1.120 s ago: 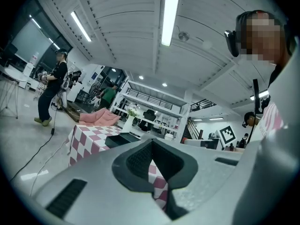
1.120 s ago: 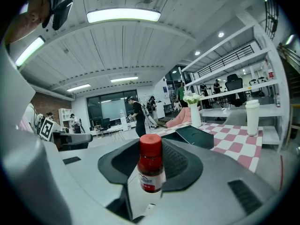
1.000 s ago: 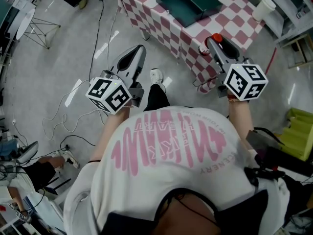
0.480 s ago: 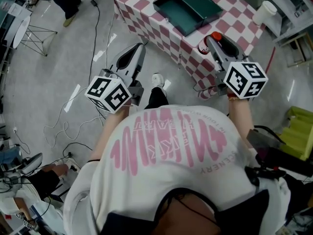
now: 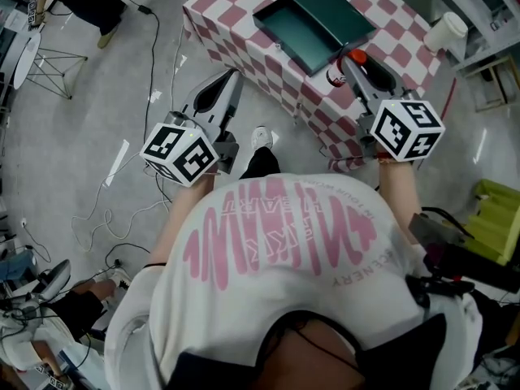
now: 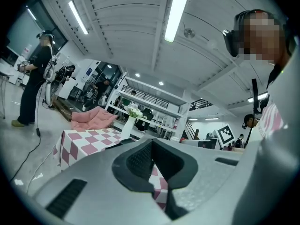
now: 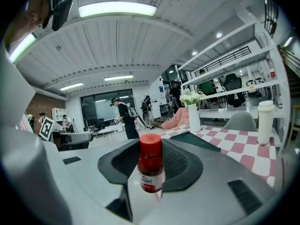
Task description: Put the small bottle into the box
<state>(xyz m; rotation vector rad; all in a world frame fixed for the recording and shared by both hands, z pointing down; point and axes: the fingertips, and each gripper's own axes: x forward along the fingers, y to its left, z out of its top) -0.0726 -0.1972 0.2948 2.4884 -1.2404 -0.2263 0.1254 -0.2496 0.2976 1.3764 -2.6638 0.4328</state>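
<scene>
Red-capped small bottle (image 7: 151, 165), clamped in right gripper (image 5: 349, 65), has neared the box (image 5: 313, 19); left gripper (image 5: 231, 81) closed, empty.

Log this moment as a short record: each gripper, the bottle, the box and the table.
left gripper: shut, empty, over the floor
right gripper: shut on small bottle, by the table's near edge
small bottle: red cap, upright, not yet in box
box: dark green, open, looks empty, on table
table: pink-and-white checked cloth; white cup at one corner
</scene>
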